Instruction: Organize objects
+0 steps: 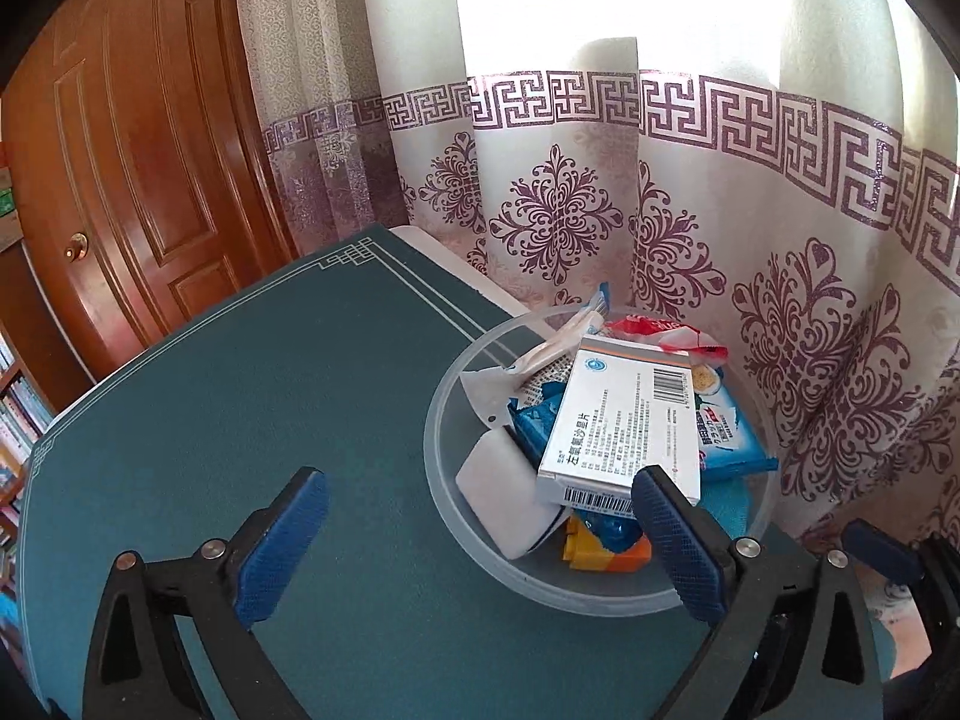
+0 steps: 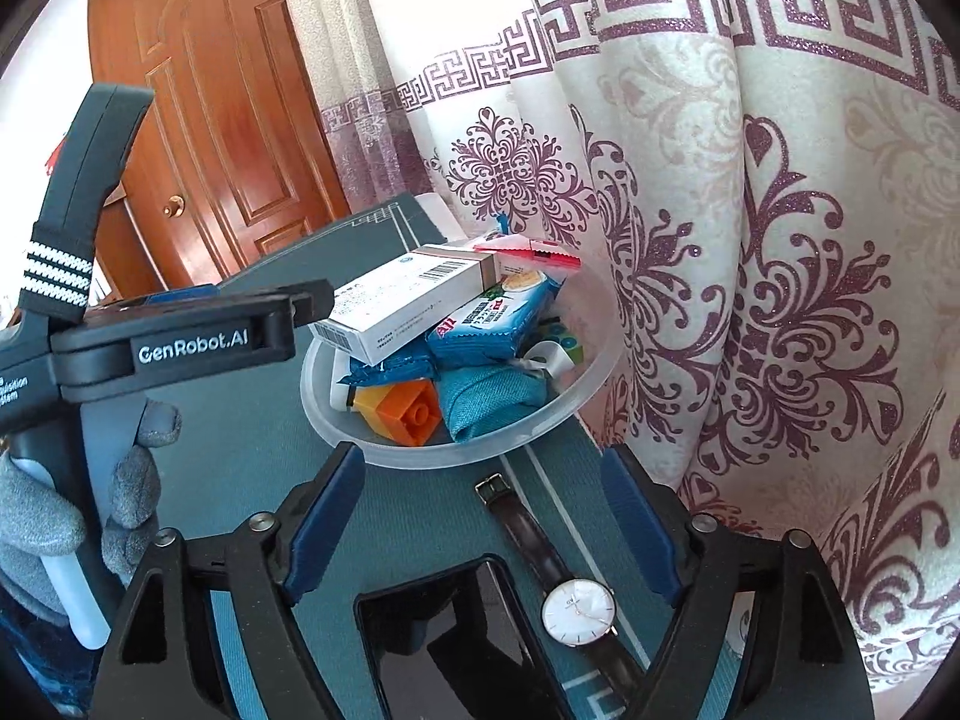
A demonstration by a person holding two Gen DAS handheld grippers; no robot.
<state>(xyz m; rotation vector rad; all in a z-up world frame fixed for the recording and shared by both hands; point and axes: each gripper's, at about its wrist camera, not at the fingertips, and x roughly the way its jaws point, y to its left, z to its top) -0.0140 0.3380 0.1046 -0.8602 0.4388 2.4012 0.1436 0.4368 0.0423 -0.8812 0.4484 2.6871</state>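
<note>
A clear round bowl sits at the table's far right, by the curtain. It holds a white medicine box on top, blue snack packets, orange and yellow bricks, a white block and a teal cloth. My left gripper is open and empty at the bowl's near left rim. My right gripper is open and empty above a wristwatch and a black phone lying just before the bowl.
The table has a teal mat. A patterned curtain hangs close behind the bowl and along the right. A wooden door stands at the back left. The left gripper's body and a gloved hand show left.
</note>
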